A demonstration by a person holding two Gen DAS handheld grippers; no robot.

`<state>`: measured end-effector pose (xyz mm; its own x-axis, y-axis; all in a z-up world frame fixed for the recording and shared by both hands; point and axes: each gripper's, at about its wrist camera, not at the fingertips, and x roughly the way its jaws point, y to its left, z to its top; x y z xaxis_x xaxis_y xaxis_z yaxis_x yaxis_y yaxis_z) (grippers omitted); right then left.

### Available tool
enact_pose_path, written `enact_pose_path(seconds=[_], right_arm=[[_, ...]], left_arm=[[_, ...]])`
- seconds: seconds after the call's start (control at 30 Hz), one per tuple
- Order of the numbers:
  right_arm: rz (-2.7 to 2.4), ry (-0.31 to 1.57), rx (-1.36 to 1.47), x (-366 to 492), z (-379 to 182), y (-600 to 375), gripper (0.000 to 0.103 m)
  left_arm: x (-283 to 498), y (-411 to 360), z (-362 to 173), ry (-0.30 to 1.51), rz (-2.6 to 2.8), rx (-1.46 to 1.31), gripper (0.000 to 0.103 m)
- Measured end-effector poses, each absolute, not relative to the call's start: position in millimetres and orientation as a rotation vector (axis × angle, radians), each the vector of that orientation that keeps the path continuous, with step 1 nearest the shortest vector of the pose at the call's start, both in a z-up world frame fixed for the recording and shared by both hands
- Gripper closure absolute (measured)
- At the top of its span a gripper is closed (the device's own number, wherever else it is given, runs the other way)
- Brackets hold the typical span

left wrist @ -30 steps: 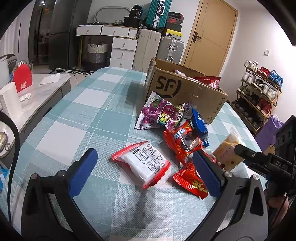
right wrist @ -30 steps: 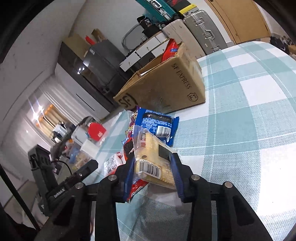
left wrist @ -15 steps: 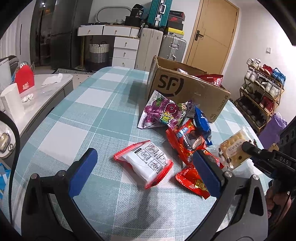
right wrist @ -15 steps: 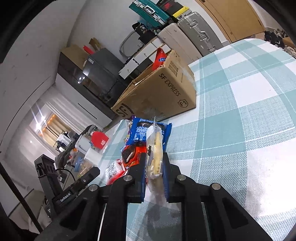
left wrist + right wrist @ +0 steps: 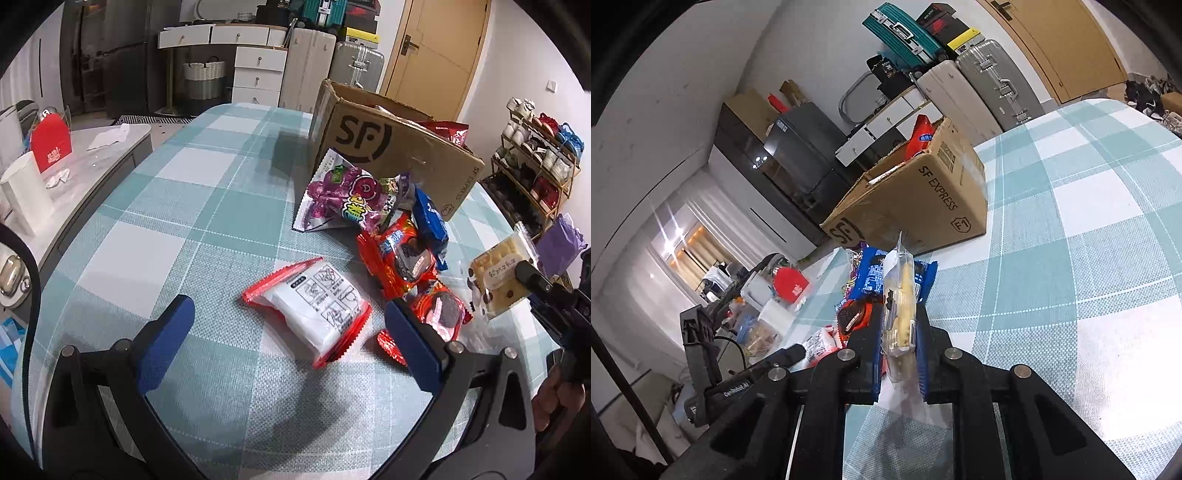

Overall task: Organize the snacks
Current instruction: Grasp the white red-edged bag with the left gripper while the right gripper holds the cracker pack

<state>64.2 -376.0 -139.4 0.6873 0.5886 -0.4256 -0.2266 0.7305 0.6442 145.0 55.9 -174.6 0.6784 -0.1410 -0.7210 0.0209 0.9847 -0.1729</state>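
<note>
Lifted since before, the cake pack (image 5: 900,314) sits clamped in right gripper (image 5: 897,347) jaws; left gripper (image 5: 291,332) jaws gape.

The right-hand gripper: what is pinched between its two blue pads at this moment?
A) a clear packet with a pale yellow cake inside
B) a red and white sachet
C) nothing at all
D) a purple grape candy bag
A: the right gripper is shut on the clear cake packet, held edge-on off the table, while the purple bag and the red and white sachet lie on the checked tablecloth.
</note>
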Motion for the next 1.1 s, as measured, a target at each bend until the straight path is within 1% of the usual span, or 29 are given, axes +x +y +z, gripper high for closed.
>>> enact_pose_path(seconds=[0.17, 0.37, 0.47, 0.63, 0.77, 0.8, 0.83, 0.87, 0.93, 0.97, 1.0, 1.1], right_arm=[[0.495, 0.66, 0.589, 63.2, -138.6, -375.6, 0.088], [0.499, 0.656, 0.599, 62.7, -139.0, -377.8, 0.088], [0.493, 0.65, 0.609, 61.9, -139.0, -380.6, 0.088], [0.492, 0.653, 0.617, 60.8, -140.1, -381.8, 0.088], [0.494, 0.654, 0.617, 60.7, -139.7, -381.7, 0.088], [0.496, 0.654, 0.618, 61.1, -139.8, -381.7, 0.088], [0.496, 0.656, 0.618, 61.2, -139.9, -381.5, 0.088], [0.495, 0.657, 0.618, 61.7, -139.9, -381.3, 0.088], [0.497, 0.66, 0.62, 62.4, -140.3, -381.2, 0.088], [0.497, 0.66, 0.62, 63.0, -140.4, -381.1, 0.088], [0.497, 0.661, 0.621, 63.1, -140.6, -381.2, 0.088], [0.5, 0.664, 0.624, 65.0, -141.4, -380.7, 0.088]], left_arm=[[157.0, 44.2, -171.9, 0.832, -0.054, -0.087, 0.0], [173.5, 32.8, -174.6, 0.895, -0.048, -0.069, 0.0], [175.3, 30.2, -175.0, 0.89, -0.063, -0.089, 0.0], [181.6, 21.5, -181.8, 0.923, -0.036, -0.035, 0.0], [187.6, 25.1, -187.6, 0.969, -0.033, -0.068, 0.004], [188.7, 26.2, -189.0, 0.976, -0.033, -0.072, 0.008], [190.0, 27.0, -190.7, 0.984, -0.031, -0.073, 0.014], [191.0, 27.2, -191.8, 0.989, -0.028, -0.066, 0.015], [190.2, 26.0, -191.6, 0.973, -0.046, -0.044, 0.027], [189.3, 25.8, -191.6, 0.969, -0.06, -0.044, 0.029], [188.1, 26.7, -190.7, 0.963, -0.076, -0.049, 0.039], [185.7, 32.0, -188.3, 0.967, -0.12, -0.081, 0.05]])
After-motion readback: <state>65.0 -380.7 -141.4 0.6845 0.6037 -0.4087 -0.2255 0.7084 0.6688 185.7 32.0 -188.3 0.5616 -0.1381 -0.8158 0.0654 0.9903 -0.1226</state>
